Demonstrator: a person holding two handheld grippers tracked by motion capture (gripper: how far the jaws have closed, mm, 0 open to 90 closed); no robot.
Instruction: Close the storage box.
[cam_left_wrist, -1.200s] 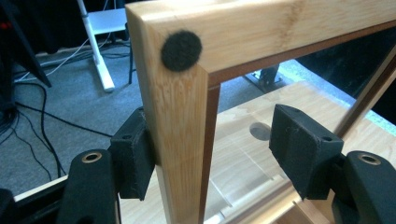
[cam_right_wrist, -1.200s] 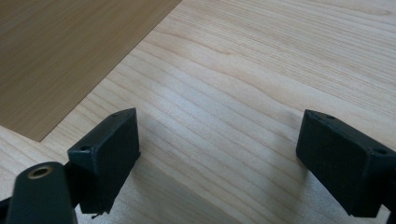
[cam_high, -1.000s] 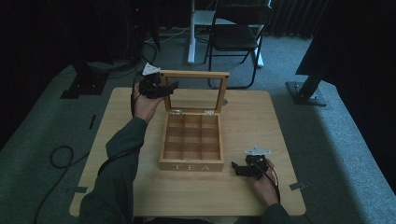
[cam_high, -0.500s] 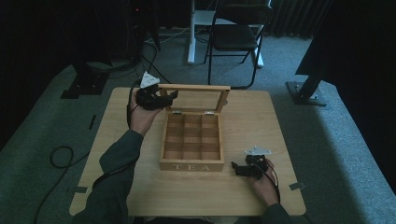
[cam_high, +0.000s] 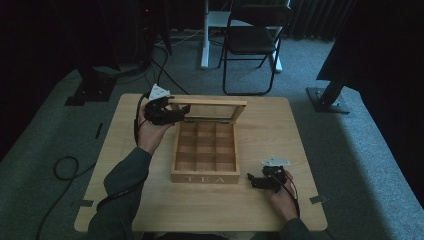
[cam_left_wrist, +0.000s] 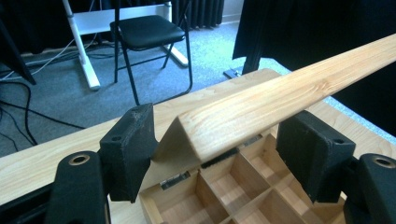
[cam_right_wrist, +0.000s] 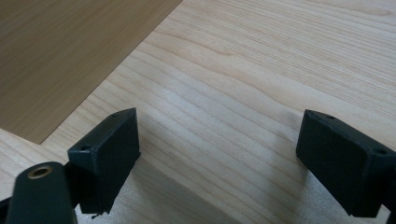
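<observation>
Left gripper view looks along 2 black jaws parted around the corner of the lid (cam_left_wrist: 261, 112), a pale pine frame with straight grain and a squared edge. These jaws have just been opening; the lid's corner sits between them, with a gap visible on each side, so the rubbery, matt pads (cam_left_wrist: 130, 149) do not press it. Below lies the tea box (cam_left_wrist: 224, 191), its thin wooden dividers forming square compartments.

High view places the box (cam_high: 205, 150) at the middle of the light wooden table (cam_high: 280, 125), lid raised on its far side, 9 compartments open, "TEA" on its front wall. The left gripper (cam_high: 182, 111) is at the lid's left end. The right gripper (cam_high: 252, 180) rests on the table just right of the box's front corner.

Right gripper view shows its jaws spread wide over bare, fine-grained tabletop (cam_right_wrist: 233, 93), holding nothing, beside the box's smooth darker side wall (cam_right_wrist: 60, 56).
</observation>
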